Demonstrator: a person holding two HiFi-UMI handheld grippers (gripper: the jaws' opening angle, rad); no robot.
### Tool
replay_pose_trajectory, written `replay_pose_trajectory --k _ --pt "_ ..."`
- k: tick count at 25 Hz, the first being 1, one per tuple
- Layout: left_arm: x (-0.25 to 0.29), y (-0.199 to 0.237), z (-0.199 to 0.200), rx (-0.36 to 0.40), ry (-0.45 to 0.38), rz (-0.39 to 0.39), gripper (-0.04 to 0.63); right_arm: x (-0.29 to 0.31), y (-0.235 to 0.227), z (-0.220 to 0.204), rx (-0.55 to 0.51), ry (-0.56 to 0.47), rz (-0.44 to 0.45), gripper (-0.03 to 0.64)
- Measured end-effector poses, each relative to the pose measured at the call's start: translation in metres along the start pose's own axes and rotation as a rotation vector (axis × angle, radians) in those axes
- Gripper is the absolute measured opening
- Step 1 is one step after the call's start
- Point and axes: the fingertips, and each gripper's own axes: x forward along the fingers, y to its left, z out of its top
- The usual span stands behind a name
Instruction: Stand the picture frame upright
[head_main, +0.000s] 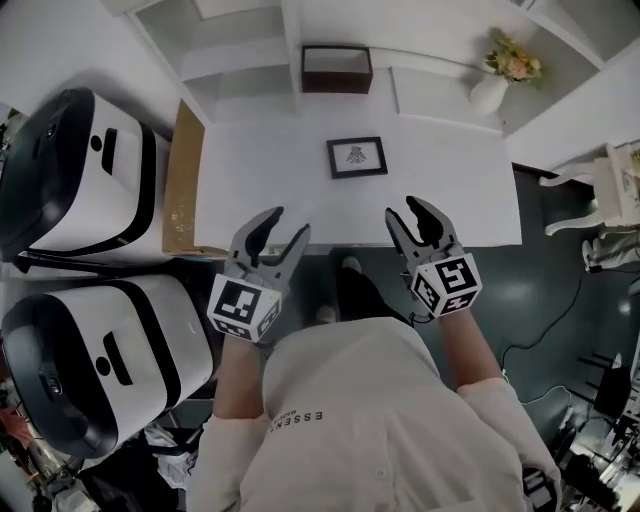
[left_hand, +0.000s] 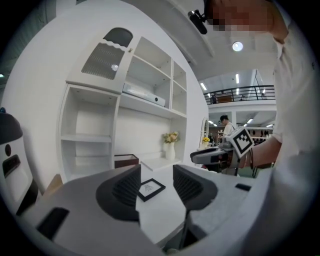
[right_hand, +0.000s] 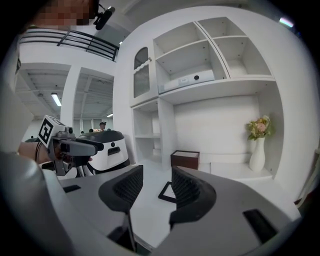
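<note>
A small black picture frame (head_main: 357, 157) lies flat, face up, in the middle of the white table (head_main: 250, 190). It also shows between the jaws in the left gripper view as the picture frame (left_hand: 150, 189) and partly behind a jaw in the right gripper view as the picture frame (right_hand: 166, 191). My left gripper (head_main: 284, 225) is open at the table's near edge, left of the frame and well short of it. My right gripper (head_main: 403, 208) is open too, near the front edge, just right of the frame's line. Neither holds anything.
A dark brown open box (head_main: 337, 69) sits at the back under the shelves. A white vase with flowers (head_main: 498, 82) stands back right. A cardboard sheet (head_main: 183, 180) leans along the table's left side. Two big white and black machines (head_main: 85, 170) stand on the left.
</note>
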Motion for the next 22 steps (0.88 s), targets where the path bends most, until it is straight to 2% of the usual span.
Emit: replay_pose_trajectory --k 4,10,19,22 --pt "0.038 0.017 0.000 0.018 0.032 0.015 0.186 0.041 -0.034 -0.001 0.001 0.032 0.026 0.189" --pt "0.093 0.040 -0.007 -0.005 0.074 0.042 0.186 0.093 -0.083 -0.007 0.020 0.098 0.069 0.189" --pt "0.149 0.054 -0.049 -0.023 0.111 0.053 0.186 0.158 -0.125 -0.087 0.018 0.346 0.122 0.189" --pt "0.158 0.059 -0.062 -0.078 0.114 0.061 0.186 0.175 -0.132 -0.109 0.023 0.409 0.135 0.189"
